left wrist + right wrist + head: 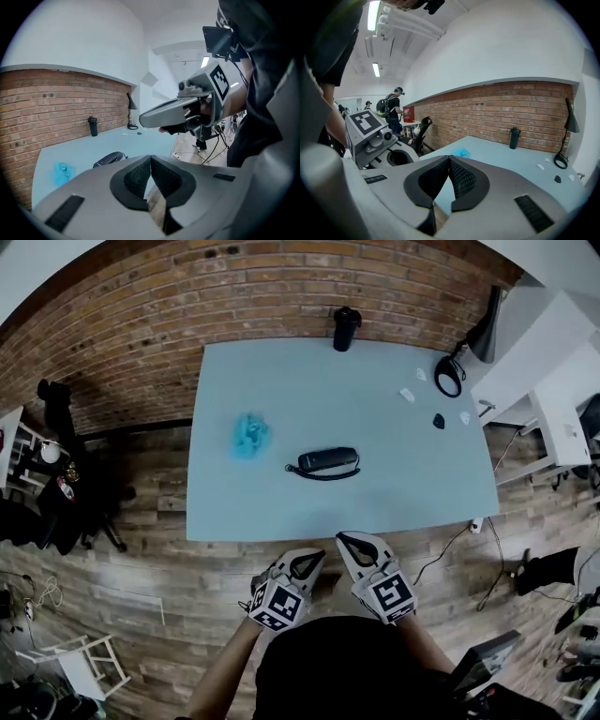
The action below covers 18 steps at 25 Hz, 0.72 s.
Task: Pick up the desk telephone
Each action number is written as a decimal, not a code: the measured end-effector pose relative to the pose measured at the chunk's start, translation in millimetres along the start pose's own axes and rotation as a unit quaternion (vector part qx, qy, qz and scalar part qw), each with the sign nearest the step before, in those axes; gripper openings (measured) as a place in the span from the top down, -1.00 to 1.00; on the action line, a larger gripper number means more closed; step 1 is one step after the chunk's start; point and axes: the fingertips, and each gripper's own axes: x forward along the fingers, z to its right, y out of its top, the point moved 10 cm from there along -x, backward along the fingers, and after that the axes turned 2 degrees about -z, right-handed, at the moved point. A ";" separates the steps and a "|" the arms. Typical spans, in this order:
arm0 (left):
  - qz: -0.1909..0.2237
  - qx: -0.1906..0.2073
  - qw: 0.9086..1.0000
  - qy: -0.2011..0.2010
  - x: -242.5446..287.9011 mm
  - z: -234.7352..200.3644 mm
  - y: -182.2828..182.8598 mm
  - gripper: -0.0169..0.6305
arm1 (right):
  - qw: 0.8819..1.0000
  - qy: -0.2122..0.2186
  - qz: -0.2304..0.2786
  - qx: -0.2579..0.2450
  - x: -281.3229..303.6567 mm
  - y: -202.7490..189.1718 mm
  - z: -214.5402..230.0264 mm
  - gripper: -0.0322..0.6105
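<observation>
The phone (pixel 326 461) lies near the middle of the table (pixel 412 493). It is black and long. Its long side runs from left to right in the head view, the same way as the near edge of the table. A thin cord (pixel 319 474) curls along its near side.

The left gripper (pixel 313 560) and the right gripper (pixel 351 542) are both off the table. They hang over the wood floor (pixel 169 559), just before the near edge. Both point toward the table and a little down.

Each gripper view shows that gripper's two jaws pressed together at the tips. Nothing is between them. Both grippers are closed and empty.

The phone is straight ahead of the two grippers, about in line with the gap between them. It is well apart from both. The right gripper reaches a bit farther toward the table, so it looks a little nearer to the phone. In the left gripper view the phone (pixel 110 159) sits ahead and to the left of the jaws. The right gripper view does not show the phone.

A gripper will likely have to open first. Because the phone lies sideways, jaws coming from this side could close across its thin width, front to back.

A blue thing (pixel 249 435) lies left of the phone, and a bottle (pixel 346 327) stands at the far edge.
</observation>
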 end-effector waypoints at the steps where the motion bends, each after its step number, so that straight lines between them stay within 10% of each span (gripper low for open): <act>1: -0.001 -0.006 1.000 0.002 1.9 -6.4 -1.2 0.88 | 1.000 0.008 -0.004 -0.002 5.0 -0.3 3.0 0.89; 18: -0.120 -0.071 0.988 0.061 99.2 -80.7 10.8 0.87 | 0.993 0.110 -0.045 0.013 89.2 -48.5 165.6 0.89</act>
